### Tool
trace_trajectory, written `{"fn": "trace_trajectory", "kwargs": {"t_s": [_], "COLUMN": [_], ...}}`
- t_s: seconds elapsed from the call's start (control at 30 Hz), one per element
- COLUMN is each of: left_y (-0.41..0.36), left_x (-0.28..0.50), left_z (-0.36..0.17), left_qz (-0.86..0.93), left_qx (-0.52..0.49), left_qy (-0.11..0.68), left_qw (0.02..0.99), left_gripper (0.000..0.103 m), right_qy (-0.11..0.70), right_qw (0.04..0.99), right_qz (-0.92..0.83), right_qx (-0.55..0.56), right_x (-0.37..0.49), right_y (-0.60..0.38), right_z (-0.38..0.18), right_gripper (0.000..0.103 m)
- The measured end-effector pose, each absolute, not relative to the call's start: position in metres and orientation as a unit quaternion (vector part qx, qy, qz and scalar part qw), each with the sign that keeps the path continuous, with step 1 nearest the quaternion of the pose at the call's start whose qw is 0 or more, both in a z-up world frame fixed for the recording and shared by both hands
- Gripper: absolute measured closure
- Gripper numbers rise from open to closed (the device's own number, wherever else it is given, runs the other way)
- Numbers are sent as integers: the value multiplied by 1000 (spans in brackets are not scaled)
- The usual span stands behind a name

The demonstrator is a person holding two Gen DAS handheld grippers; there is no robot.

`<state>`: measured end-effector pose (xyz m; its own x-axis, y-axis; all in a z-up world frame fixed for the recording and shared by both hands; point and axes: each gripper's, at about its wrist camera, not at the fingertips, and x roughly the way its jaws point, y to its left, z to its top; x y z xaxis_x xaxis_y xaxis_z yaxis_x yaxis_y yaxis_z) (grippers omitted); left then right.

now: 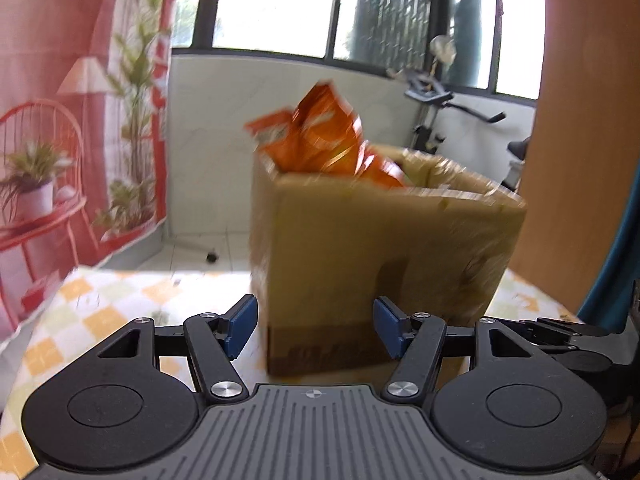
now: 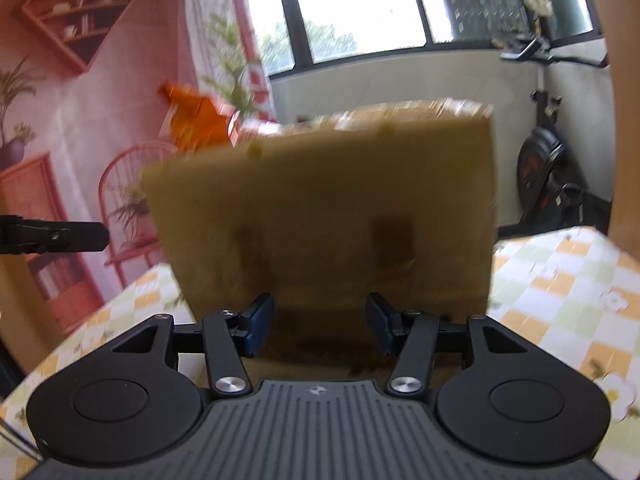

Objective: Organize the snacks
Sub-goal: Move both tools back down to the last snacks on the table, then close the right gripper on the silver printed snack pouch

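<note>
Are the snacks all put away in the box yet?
Partly. An orange snack bag already sticks up out of the open cardboard box on the checkered table. Nothing is in hand: the left tool and right tool are both open and empty, facing the box. No other snacks show, so what's left is unclear.

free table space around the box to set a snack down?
Bare checkered tablecloth left of the cardboard box, toward the pink backdrop, and right of it toward the exercise bike. Crowded: in front of the box, both grippers; an orange snack bag sticks out the top.
</note>
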<state>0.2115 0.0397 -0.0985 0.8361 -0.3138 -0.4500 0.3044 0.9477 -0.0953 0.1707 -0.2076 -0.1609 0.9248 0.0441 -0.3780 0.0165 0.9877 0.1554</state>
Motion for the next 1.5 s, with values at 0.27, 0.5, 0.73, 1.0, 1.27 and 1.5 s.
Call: {"fn": "trace_trajectory", "kwargs": {"t_s": [0.27,0.5,0.73,1.0,1.27,1.5], "left_y": [61,78,88,81,70,63], "left_x": [215,213,209,206,199,196], "left_z": [-127,-148,-157,-161,-169,-166], "left_qz": [-140,-125,-117,-123,-124,-127], "left_qx": [-12,-16,-22,-27,-33,-29], "left_qy": [272,299,310,319,333,334], "left_qw": [952,946,943,939,934,934], "left_gripper": [37,37,37,37,37,37], "right_qy": [262,309,339,347,337,343], "right_qw": [963,948,938,935,938,938], "right_qz": [40,59,67,61,69,50], "right_qx": [49,45,10,-27,-40,-12], "right_x": [186,202,211,212,203,190], "right_y": [-180,-158,-139,-131,-129,-151], "right_z": [-197,-218,-233,-237,-231,-230], "right_gripper": [48,48,39,42,56,56]}}
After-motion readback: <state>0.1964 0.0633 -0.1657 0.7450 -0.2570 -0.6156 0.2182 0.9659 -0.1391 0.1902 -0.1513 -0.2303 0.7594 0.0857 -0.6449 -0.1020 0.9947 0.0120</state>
